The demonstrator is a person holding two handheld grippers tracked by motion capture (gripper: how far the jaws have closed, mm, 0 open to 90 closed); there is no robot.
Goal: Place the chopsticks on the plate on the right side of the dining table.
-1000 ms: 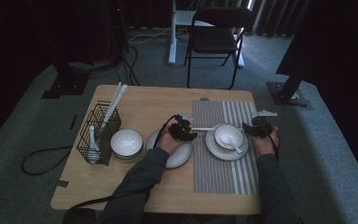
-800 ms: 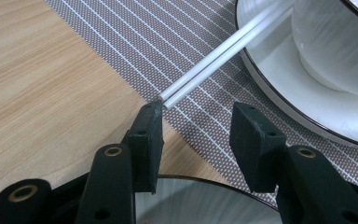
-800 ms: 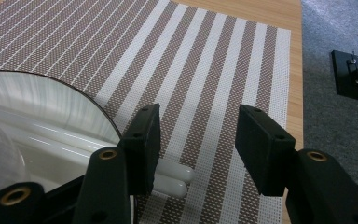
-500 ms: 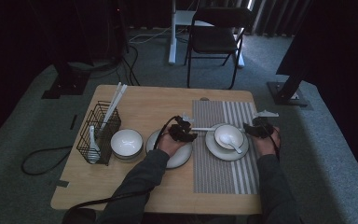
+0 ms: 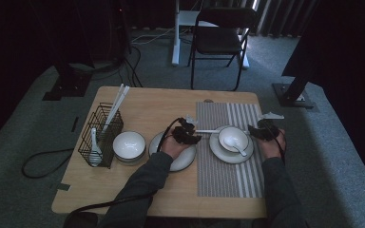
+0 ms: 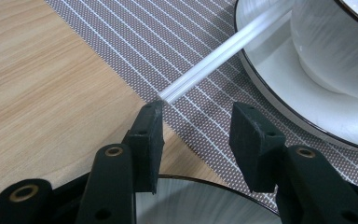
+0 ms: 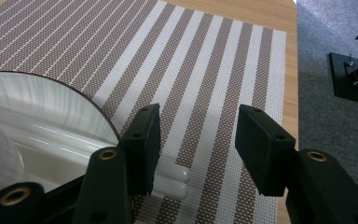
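White chopsticks [image 6: 214, 58]: lying across the plate [image 5: 217, 154] rim, on the striped mat [image 5: 228, 180].
Left gripper [image 6: 196, 135]: jaws spread beside the tips.
Right gripper [image 7: 198, 144]: spread, pinching nothing.
Change: none (hands unmoved); we judge the chopsticks released.

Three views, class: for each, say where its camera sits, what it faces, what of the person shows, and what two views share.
High view: above the table's near side, facing forward and down on the light wooden table; both forearms, left tool, right tool.
Left gripper view: on the left tool, facing the pair of white plastic chopsticks.
Right gripper view: on the right tool, facing the striped woven placemat.
Shared: chopsticks and placemat.
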